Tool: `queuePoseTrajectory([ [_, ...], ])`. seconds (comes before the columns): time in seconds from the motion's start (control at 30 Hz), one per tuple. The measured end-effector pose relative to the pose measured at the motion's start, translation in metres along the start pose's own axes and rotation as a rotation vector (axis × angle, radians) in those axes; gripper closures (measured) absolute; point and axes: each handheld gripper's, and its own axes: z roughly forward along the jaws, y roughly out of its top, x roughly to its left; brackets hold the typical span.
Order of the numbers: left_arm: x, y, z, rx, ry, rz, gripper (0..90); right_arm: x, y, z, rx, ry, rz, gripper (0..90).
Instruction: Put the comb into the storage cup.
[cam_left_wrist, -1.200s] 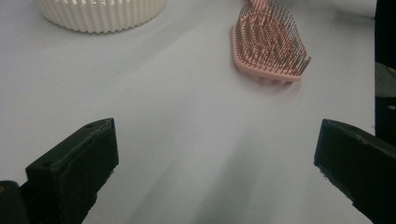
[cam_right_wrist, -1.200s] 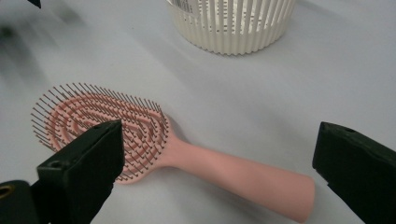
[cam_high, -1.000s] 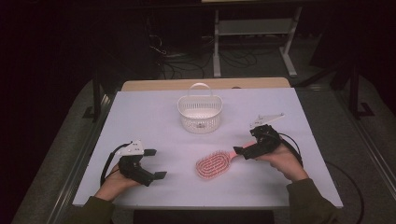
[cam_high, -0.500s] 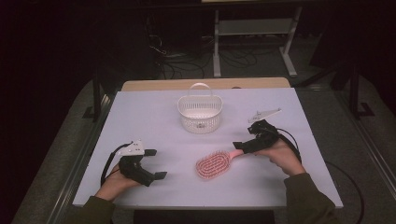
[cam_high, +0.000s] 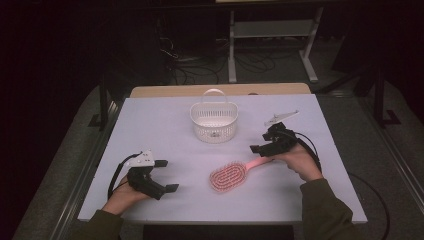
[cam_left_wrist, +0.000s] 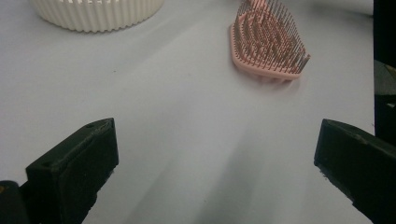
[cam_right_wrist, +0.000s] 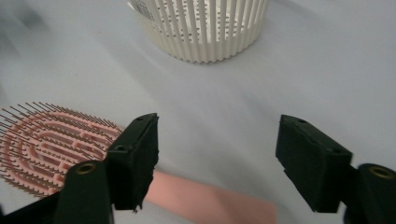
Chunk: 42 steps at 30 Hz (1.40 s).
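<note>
High view: white tabletop (cam_high: 150, 125) with a white slotted plastic basket (cam_high: 213, 121) at centre-back, handle up, and a pink hairbrush (cam_high: 231, 174) lying bristles-up in front of it, handle pointing toward the right gripper (cam_high: 261, 150). Basket and brush are apart. Nothing lies between the right gripper and the brush handle. Behind the tabletop are a dark floor with cables and a grey metal stand (cam_high: 270, 45).

Versus a second ago: the right hand (cam_high: 298, 161) has shifted a little toward the basket side, and the gripper now sits right over the handle end of the brush. Its fingers have just been closing. The brush, the basket and the left gripper (cam_high: 162, 175) are where they were.

Right gripper view: the two black fingers (cam_right_wrist: 135, 158) stand partly open and straddle the pink handle (cam_right_wrist: 210, 200), which runs across below them. The pads are not pressing on it, so nothing is gripped. The brush head is at left and the basket is ahead.

Left gripper view: fingers (cam_left_wrist: 79, 163) are wide open with nothing between them, just bare tabletop; the brush head (cam_left_wrist: 268, 42) and basket (cam_left_wrist: 95, 14) are well ahead. The left hand (cam_high: 122, 197) rests at the near-left edge, with the gripper low and pointing right toward the brush. The right forearm comes in from the bottom right, with the gripper angled left and down at the handle.
</note>
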Motion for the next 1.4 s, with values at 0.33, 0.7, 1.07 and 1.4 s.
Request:
queuePoseTrajectory([
  [0.33,0.0,-0.001,0.0,0.004,0.002,0.005,0.0,-0.005,-0.002,0.004,0.017,-0.005,0.008,50.9],
  [0.7,0.001,-0.001,-0.001,0.001,0.008,0.003,0.0,-0.01,-0.007,0.007,0.055,-0.03,0.002,73.8],
  [1.07,0.001,-0.001,-0.001,0.006,0.005,0.007,0.0,-0.013,-0.009,0.011,0.085,-0.028,0.008,89.1],
  [1.4,0.0,-0.002,0.0,0.011,0.003,0.009,0.0,-0.021,-0.015,0.015,0.108,-0.057,0.036,89.1],
])
